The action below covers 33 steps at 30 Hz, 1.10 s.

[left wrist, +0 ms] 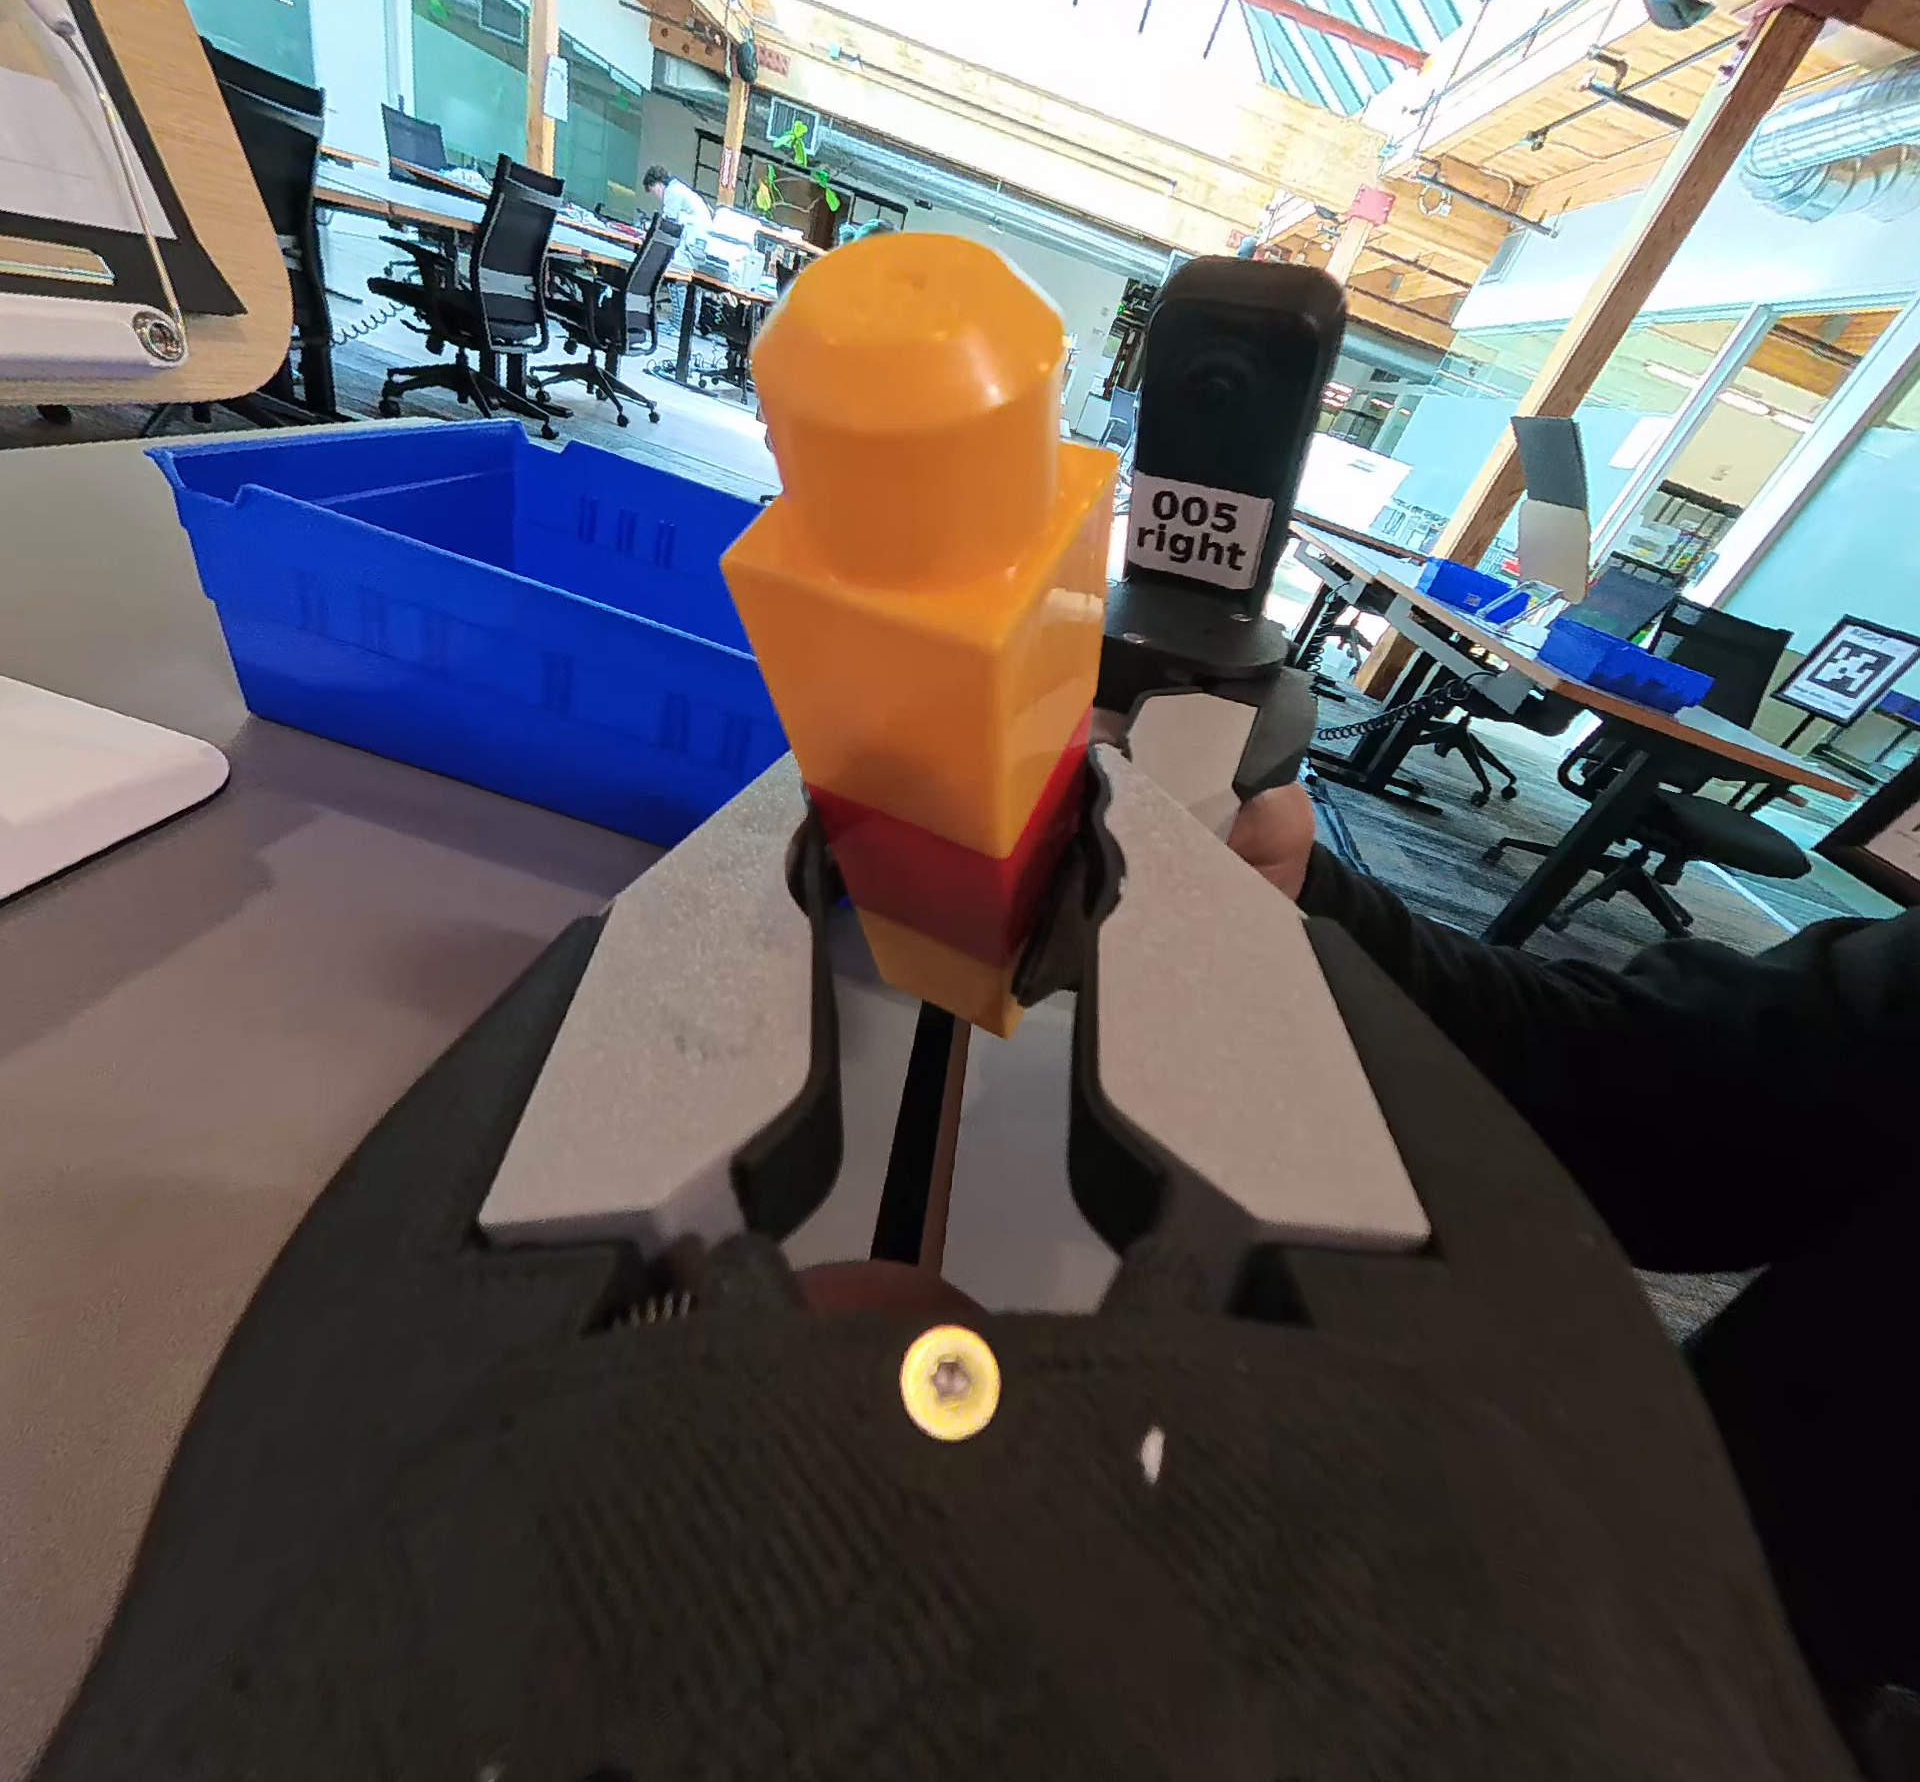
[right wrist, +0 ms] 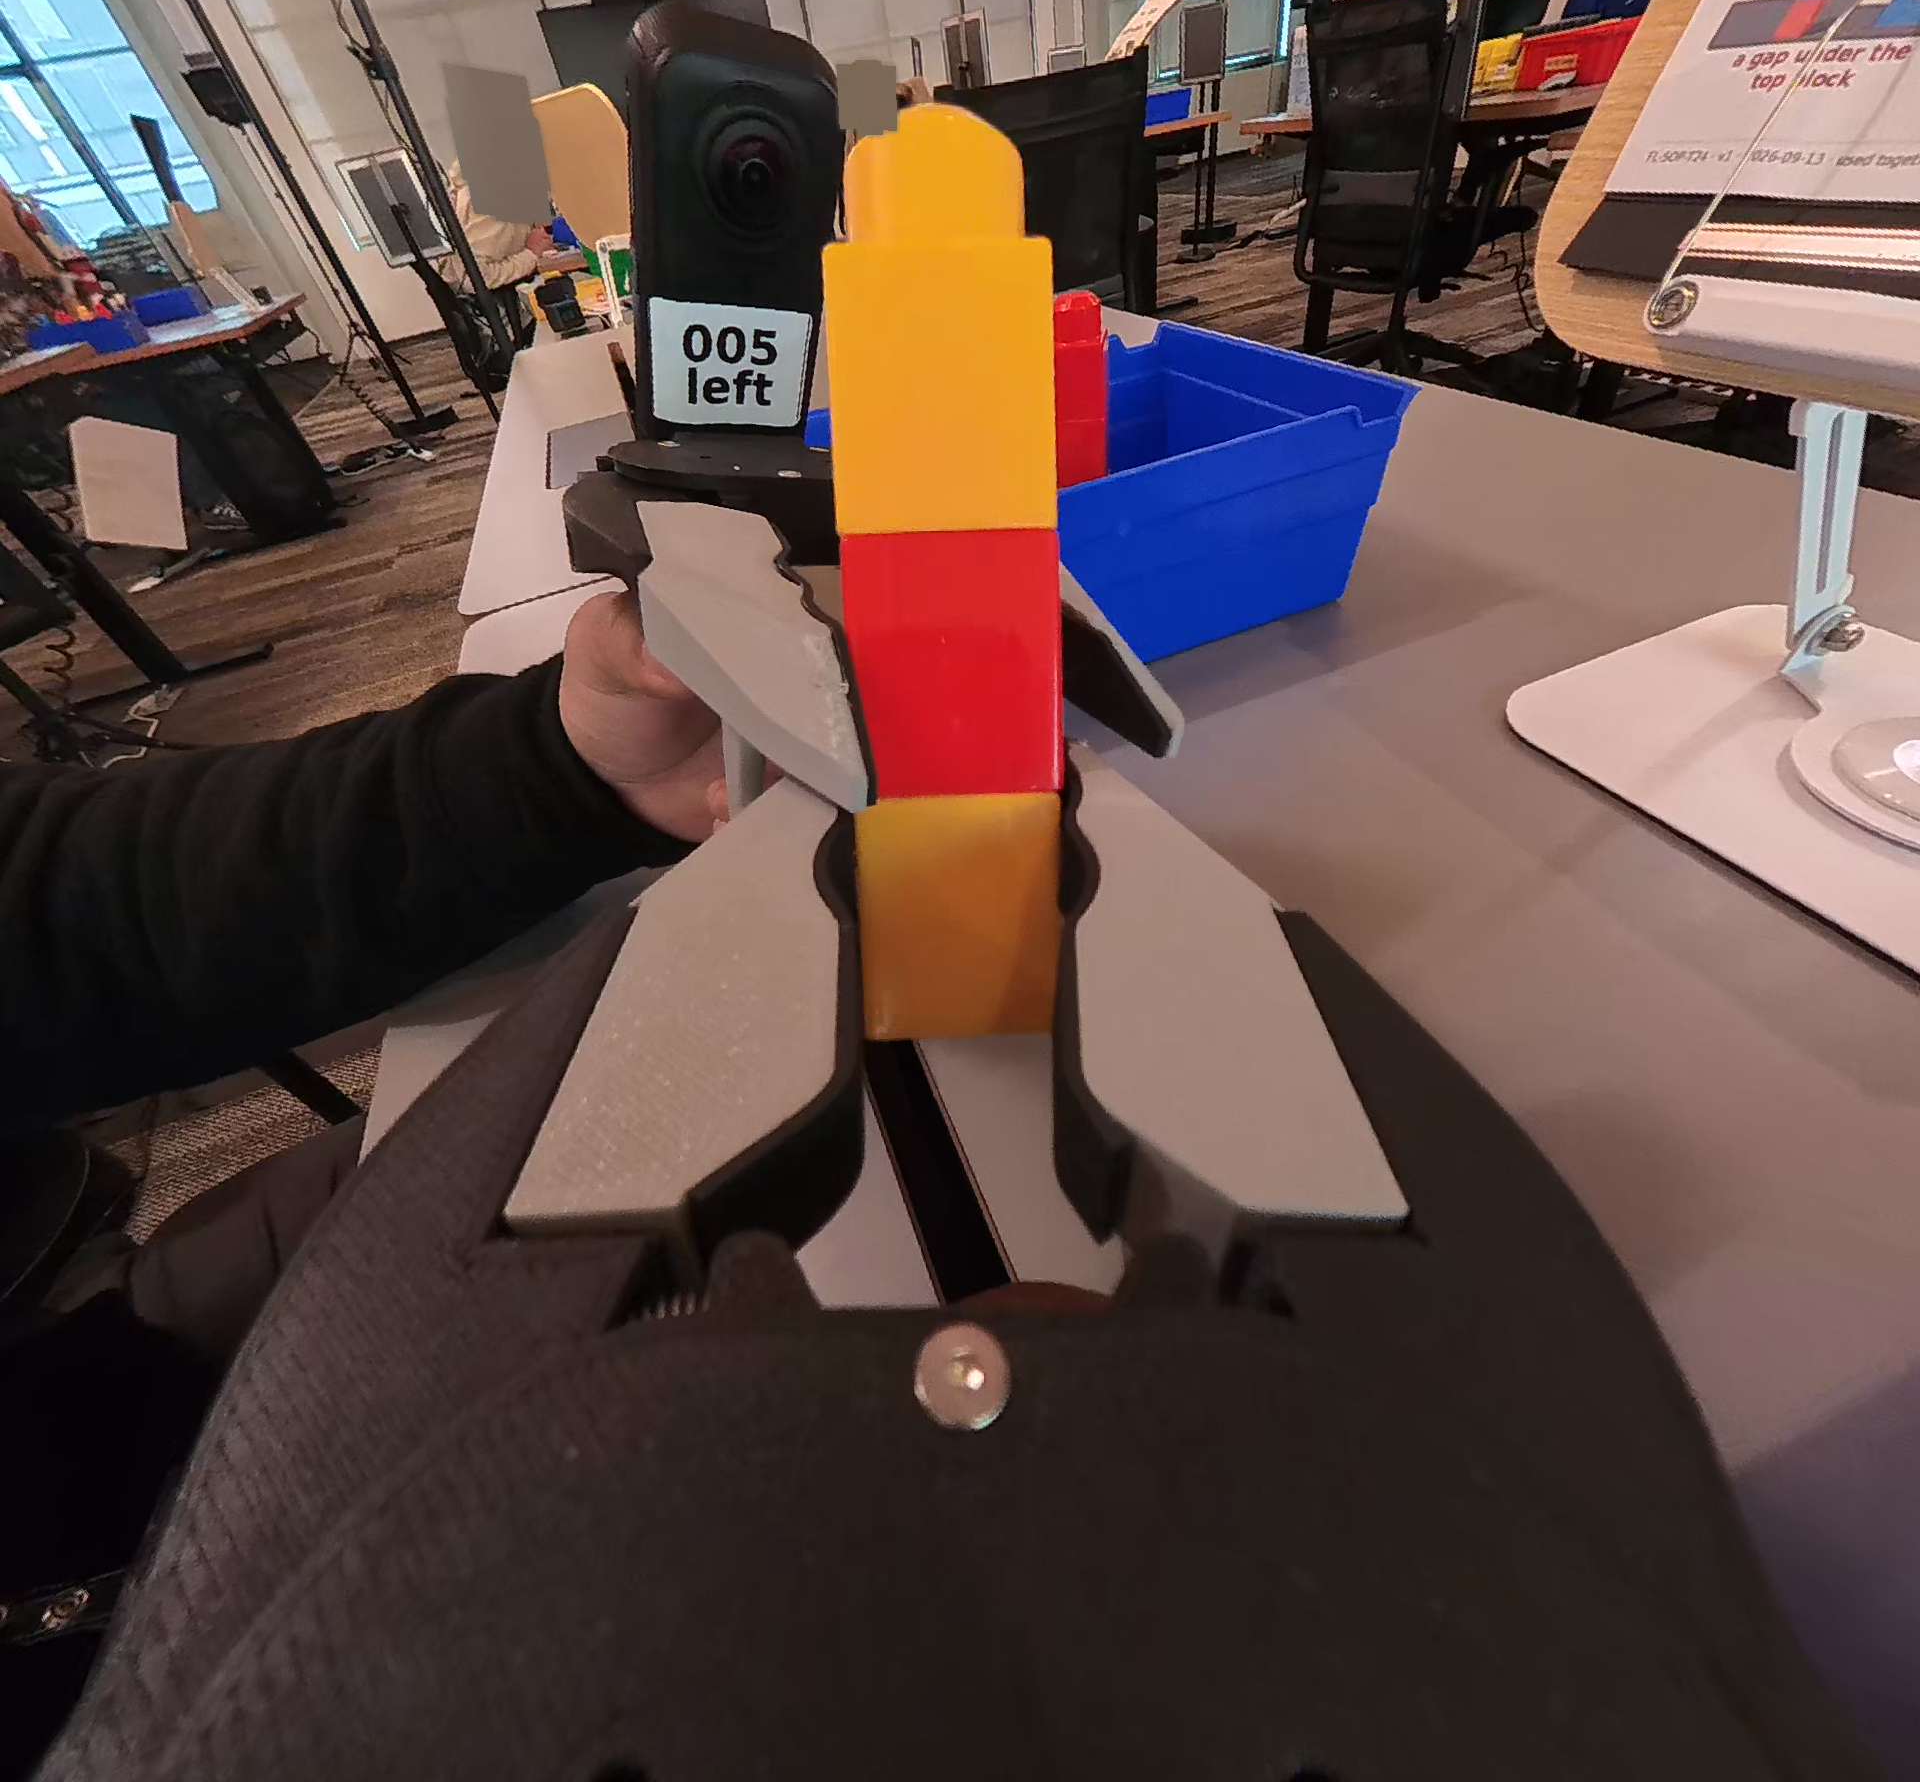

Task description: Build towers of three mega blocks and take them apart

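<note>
Together, a yellow-red-yellow plastic block tower [right wrist: 951, 610] was clamped by the left gripper [left wrist: 951, 859] on its red middle and the right gripper [right wrist: 961, 911] on its near yellow base, so a skewed pull might have sprung blocks loose.

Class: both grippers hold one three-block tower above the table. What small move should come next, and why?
Probably pull the two apart: the left gripper clamps the red plastic middle block, the right gripper the lower orange-yellow block. The tower, topped by a yellow studded block, looks complete, so separating the bottom joint starts disassembly.
</note>
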Available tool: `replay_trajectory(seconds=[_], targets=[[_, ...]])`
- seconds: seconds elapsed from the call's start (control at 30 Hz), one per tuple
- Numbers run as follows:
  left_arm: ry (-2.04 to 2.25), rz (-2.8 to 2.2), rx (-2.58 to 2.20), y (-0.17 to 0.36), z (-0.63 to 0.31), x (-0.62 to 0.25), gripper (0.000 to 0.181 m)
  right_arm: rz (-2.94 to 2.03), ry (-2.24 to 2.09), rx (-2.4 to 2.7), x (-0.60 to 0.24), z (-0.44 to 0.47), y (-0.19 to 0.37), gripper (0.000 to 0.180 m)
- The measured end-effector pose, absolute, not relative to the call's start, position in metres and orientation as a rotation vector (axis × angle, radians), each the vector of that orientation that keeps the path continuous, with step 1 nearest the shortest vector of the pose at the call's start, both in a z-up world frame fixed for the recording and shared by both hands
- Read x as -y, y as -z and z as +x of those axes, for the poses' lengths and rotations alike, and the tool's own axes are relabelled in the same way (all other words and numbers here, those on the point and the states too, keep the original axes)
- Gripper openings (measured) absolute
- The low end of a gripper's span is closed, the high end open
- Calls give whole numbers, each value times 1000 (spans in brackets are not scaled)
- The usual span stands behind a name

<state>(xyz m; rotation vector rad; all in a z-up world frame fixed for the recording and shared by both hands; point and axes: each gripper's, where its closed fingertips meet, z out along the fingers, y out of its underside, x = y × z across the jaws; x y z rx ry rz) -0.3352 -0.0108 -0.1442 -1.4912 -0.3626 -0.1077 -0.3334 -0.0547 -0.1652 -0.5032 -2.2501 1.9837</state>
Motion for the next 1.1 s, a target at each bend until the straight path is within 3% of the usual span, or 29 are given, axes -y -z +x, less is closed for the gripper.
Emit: replay_trajectory(seconds=[1.1], targets=[[36, -1499, 393, 148, -346, 17, 40, -620, -1949, 2233, 49, -347, 172, 44]])
